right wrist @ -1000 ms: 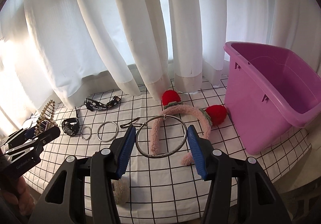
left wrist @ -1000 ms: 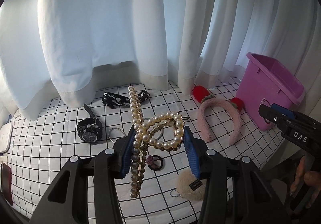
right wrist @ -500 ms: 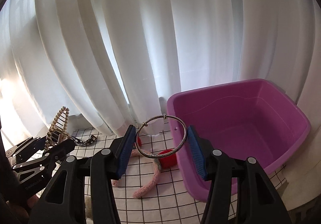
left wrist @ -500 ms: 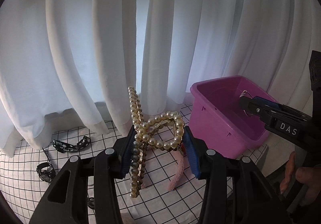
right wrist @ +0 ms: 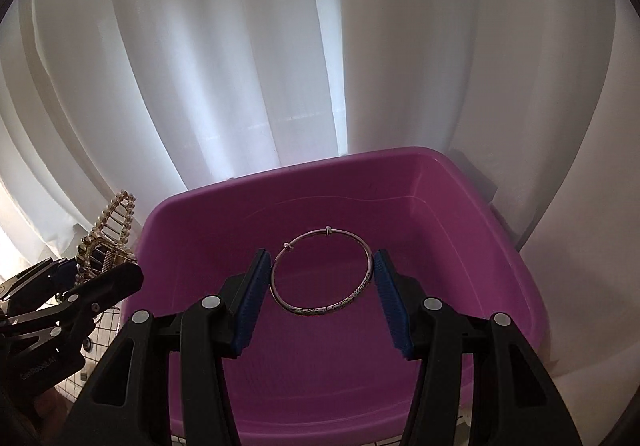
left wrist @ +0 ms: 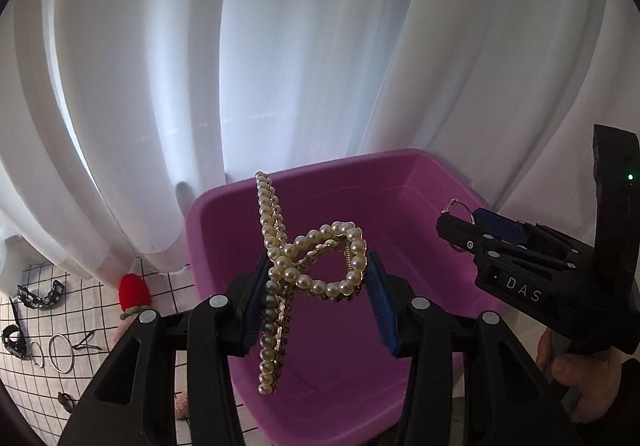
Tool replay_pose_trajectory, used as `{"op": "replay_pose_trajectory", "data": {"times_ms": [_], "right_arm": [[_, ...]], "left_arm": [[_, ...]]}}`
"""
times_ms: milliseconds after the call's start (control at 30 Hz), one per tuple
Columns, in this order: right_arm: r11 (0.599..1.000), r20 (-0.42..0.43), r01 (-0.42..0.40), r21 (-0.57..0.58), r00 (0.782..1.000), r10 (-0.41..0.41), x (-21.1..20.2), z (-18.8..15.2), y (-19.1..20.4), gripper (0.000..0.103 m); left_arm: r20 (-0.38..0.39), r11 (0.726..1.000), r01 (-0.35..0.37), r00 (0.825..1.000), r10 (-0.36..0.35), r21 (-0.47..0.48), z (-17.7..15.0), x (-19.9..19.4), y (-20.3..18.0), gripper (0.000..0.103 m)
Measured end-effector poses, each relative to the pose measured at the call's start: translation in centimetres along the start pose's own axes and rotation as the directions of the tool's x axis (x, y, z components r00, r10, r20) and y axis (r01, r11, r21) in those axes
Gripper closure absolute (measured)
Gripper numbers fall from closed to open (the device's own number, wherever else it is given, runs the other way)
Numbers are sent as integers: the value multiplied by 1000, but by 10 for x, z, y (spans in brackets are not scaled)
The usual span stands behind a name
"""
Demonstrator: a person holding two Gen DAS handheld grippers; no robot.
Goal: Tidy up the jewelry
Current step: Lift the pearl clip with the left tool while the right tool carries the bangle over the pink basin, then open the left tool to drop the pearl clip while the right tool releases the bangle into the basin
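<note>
— What have you got in my left gripper?

— The pearl hair claw, clamped between the blue pads. Its looped end sits right between my jaws, and its long beaded arm runs from above the left pad down past it, tilted. Beyond and below the jaws lies the purple bin; the claw hangs over its inside, not touching it.

— And the right gripper?

— I have it clenched on the silver bangle. The ring stands between the two pads, each side against a pad, its small clasp on the far edge, away from me. Past the jaws I see only the bin's bare floor. The bangle is held above it, clear of the walls.

— Can you see one gripper from the other?

— Yes. From the left camera the right gripper shows off to the right of my jaws, bangle at its tip, over the bin's right side. From the right camera the left gripper is low to the left, at the bin's left rim.

— Anything left outside?

— To the left of my left jaws, on the checked cloth: a red pompom, two loose rings, a black watch, a black printed band. White curtains hang behind the bin.
</note>
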State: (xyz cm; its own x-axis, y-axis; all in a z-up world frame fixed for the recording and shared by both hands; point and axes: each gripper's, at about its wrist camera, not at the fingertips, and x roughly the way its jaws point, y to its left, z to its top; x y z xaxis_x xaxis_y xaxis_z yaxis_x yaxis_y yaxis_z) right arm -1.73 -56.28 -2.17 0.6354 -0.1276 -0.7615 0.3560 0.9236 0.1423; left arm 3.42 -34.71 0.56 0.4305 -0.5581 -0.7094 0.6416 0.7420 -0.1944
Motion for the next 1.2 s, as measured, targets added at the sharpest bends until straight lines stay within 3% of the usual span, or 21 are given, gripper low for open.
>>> {"op": "replay_pose_trajectory", "data": {"times_ms": [200, 400, 700, 767, 900, 967, 1200], "right_arm": [[999, -146, -31, 19, 989, 34, 36, 2, -35, 51], [999, -265, -36, 11, 964, 38, 69, -3, -43, 51], [999, -313, -35, -7, 949, 31, 87, -6, -47, 51], [999, -317, -35, -2, 948, 32, 87, -6, -47, 51], [999, -315, -34, 15, 948, 37, 88, -3, -50, 44], [999, -312, -35, 20, 949, 40, 90, 0, -52, 44], [998, -302, -47, 28, 952, 53, 91, 1, -54, 44]], "left_arm": [[-152, 997, -56, 987, 48, -51, 1, 51, -20, 58], [-271, 988, -115, 959, 85, -98, -4, 91, -16, 58], [-348, 976, -189, 927, 142, -107, -10, 120, -18, 57], [-354, 974, -201, 923, 150, -109, -11, 122, -18, 53], [-308, 975, -198, 938, 161, -95, -7, 114, -24, 30], [-273, 973, -216, 943, 189, -74, -5, 110, -29, 25], [-243, 973, -219, 950, 196, -69, -4, 99, -35, 25]]}}
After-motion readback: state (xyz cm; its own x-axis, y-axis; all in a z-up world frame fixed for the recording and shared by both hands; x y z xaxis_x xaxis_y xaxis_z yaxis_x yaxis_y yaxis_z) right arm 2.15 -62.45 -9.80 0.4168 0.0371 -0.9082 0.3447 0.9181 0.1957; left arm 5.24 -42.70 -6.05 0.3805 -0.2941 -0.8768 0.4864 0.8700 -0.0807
